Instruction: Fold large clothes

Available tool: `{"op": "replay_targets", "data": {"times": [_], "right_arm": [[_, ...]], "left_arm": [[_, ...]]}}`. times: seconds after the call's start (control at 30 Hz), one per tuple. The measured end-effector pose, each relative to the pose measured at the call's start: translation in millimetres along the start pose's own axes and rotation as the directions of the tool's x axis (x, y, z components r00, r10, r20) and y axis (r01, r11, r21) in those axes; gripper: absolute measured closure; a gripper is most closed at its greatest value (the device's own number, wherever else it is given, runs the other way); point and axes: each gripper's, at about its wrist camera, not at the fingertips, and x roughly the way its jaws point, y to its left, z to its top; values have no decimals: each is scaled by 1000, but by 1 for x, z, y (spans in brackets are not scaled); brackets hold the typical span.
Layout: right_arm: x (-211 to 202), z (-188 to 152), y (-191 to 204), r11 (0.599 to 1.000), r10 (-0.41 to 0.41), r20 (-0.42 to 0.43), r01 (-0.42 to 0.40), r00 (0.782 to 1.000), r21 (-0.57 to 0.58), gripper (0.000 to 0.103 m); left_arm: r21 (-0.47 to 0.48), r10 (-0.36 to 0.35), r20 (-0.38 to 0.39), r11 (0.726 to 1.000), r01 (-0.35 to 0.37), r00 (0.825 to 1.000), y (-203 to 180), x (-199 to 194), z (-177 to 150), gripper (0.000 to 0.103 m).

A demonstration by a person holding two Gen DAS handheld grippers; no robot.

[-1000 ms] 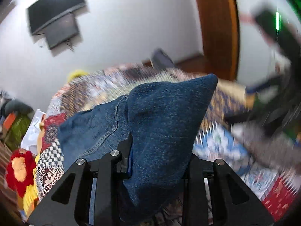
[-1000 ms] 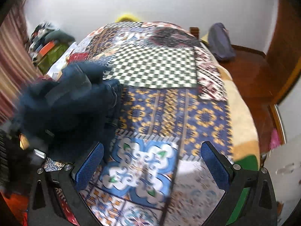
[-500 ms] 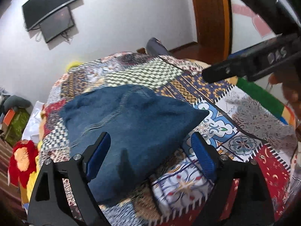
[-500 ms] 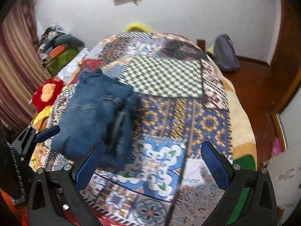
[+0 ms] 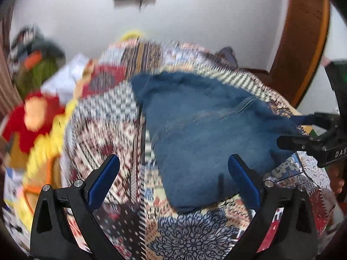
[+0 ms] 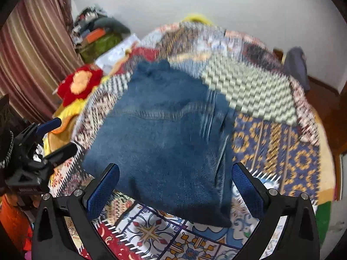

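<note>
Folded blue jeans [image 5: 203, 130] lie on the patchwork bed cover [image 5: 190, 234]; they also show in the right wrist view [image 6: 169, 143]. My left gripper [image 5: 173, 179] is open and empty, hovering just above the near left edge of the jeans. My right gripper [image 6: 173, 186] is open and empty over the near edge of the jeans. The right gripper also shows at the right edge of the left wrist view [image 5: 303, 134], and the left gripper at the left of the right wrist view [image 6: 56, 136]. Both views are blurred.
A red and yellow soft toy [image 6: 80, 84] lies at the bed's left side. A pile of clothes and bags [image 6: 99, 34] stands by the striped curtain [image 6: 26, 60]. A wooden door frame [image 5: 303, 39] is at the right. A dark bag [image 6: 297, 65] sits by the far wall.
My left gripper opened and let go of the jeans, which dropped flat onto the bed. Both grippers then swung closer over the jeans, and the right gripper came in from the right.
</note>
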Motion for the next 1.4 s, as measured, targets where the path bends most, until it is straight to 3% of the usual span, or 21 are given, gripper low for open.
{"op": "replay_targets", "data": {"times": [0.1,0.27,0.3,0.43,0.53,0.63,0.8,0.93,1.1,1.23,1.4], "right_arm": [[24,-11,-16,999,-25,-74,27,997,37,0],[23,-32,-55,993,-3,-116,16,993,113,0],[18,-35,-62,993,-32,-119,46,992,111,0],[-5,-37,-72,992,-101,-102,107,990,62,0],[-23,-30,-68,990,-140,-60,142,988,24,0],[-33,-15,-57,988,-150,3,150,989,-19,0],[-20,18,-35,995,-91,34,92,995,-49,0],[7,46,-17,995,-42,15,43,999,-85,0],[48,82,-5,991,-45,-30,41,999,-130,0],[75,107,-11,993,-19,-69,10,997,-119,0],[112,133,-32,998,4,-131,-12,991,-64,0]], "left_arm": [[9,11,-81,1000,-11,997,3,25,-17,2],[-28,-13,-73,1000,11,997,13,27,-29,0],[-37,-11,-76,999,8,997,15,25,-28,0],[-19,85,-58,996,-86,995,28,17,-21,1],[-11,117,-44,993,-118,992,39,13,-11,1],[-23,124,-21,992,-124,992,48,11,5,1],[-37,133,30,991,-132,991,53,16,35,1],[-24,121,33,992,-120,992,49,35,55,1],[35,114,53,993,-116,992,33,61,80,1],[81,102,54,991,-106,993,21,87,97,1],[86,66,2,994,-65,998,16,133,115,1]]}}
